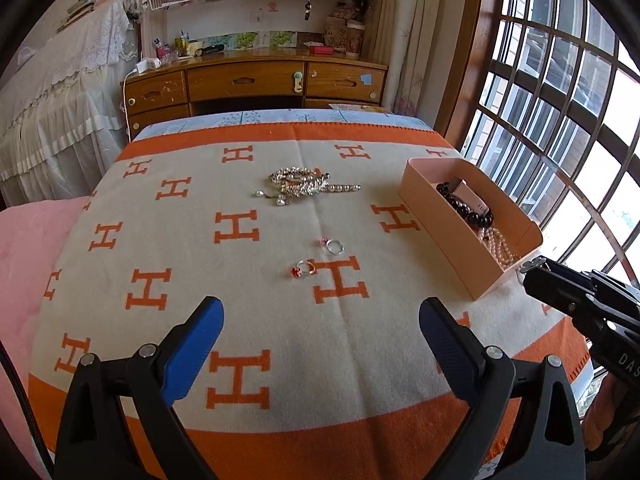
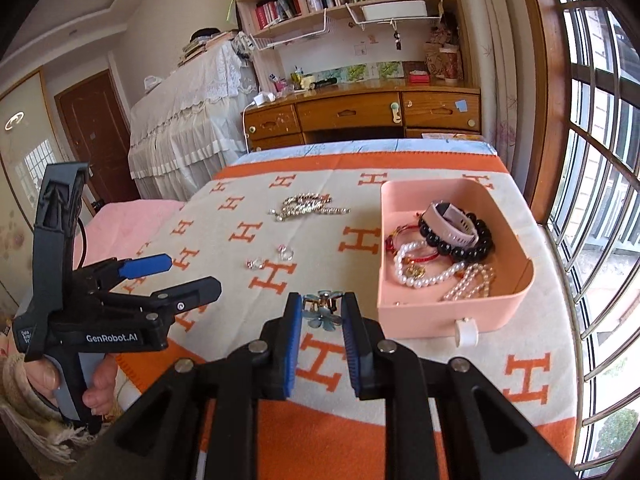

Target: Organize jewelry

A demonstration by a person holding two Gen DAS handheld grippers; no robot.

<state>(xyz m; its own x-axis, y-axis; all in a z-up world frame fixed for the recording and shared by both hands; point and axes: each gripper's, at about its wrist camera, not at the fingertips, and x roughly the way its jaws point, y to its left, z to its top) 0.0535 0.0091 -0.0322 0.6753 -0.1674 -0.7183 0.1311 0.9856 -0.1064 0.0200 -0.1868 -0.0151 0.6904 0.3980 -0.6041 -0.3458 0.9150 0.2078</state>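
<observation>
On the orange-and-cream blanket, lettered with H figures:

Right tongs: narrowed onto a flower-shaped hair clip, pale blue petals with a gilt centre, held between the blue pads just above the blanket, near the front left corner of the box.

Left tongs: spread wide, holding nothing, above the blanket's near part; also seen at the left of the right wrist view.

Pink box: on the blanket's right side, next to the window; a small white pull sits on its front wall.

Box contents: black bead bracelet, lilac watch band, white pearl strand, pinkish pearl strand, red cord bracelet.

Loose pieces: two rings side by side at mid-blanket, one with a red stone; farther back, a tangled pile of gilt and pearl chains.

Background: wooden desk with drawers, bookshelves above.
</observation>
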